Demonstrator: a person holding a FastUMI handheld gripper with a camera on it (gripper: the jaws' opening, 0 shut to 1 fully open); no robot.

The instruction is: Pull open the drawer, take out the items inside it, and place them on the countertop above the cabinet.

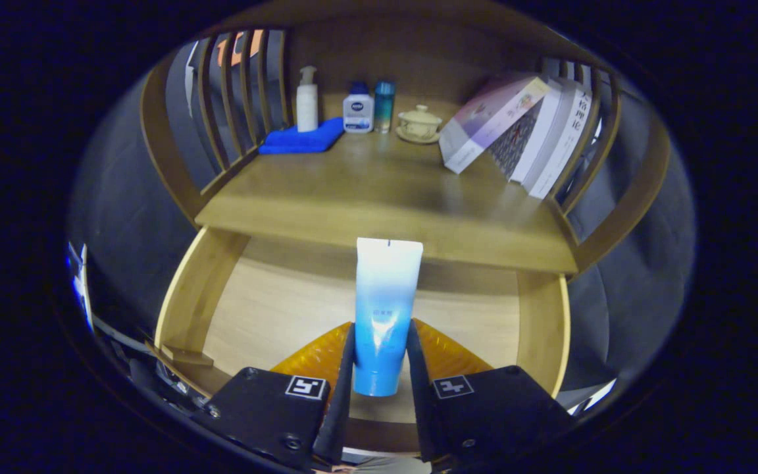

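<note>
The tongs (381, 342) are closed on a blue and white tube (384, 309), with both fingers pressed against its lower sides, so that the tube is kept upright with its flat crimped end on top. It is gripped low, near the cap end, probably so that the long body is left free above the fingers and can be stood or laid down easily.

The tube is held over the open drawer (537, 309), whose pale wooden floor is seen behind it and to both sides; no other item can be made out in the visible part of the drawer. The bench (379, 191) lies just beyond and above the tube.

At the back of the bench a pump bottle (306, 99), a blue cloth (303, 139), a small white bottle (358, 108), a blue can (384, 105) and a lidded cup (420, 123) are lined up, and books (517, 125) are leaned against the right rail. The front middle of the bench is left bare, so it is judged to be the natural place for the tube.

The step in hand is judged to be the carrying of the tube from the drawer up to the bench.
</note>
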